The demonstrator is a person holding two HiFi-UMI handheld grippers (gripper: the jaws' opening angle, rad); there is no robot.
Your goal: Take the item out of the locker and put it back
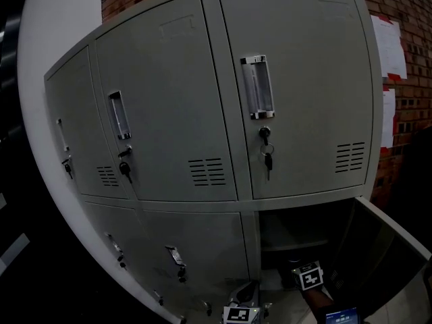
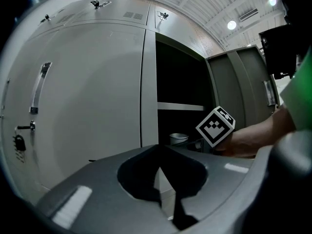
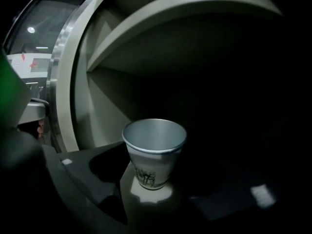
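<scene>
right tool (image 3: 157, 151) clamped wide on the cup (image 3: 153, 167), near its rim, low in the open bottom compartment of the locker (image 1: 169, 113); base at or just off the floor (image 3: 146, 196), can't tell which; left tool (image 2: 158, 147) closed, empty, outside. risks: thin wall likely buckles if squeezed harder; letting go while tilted or unseated tips it; on pull-out a pad could snag the rim; lifting high clips the shelf (image 2: 180, 106)
</scene>
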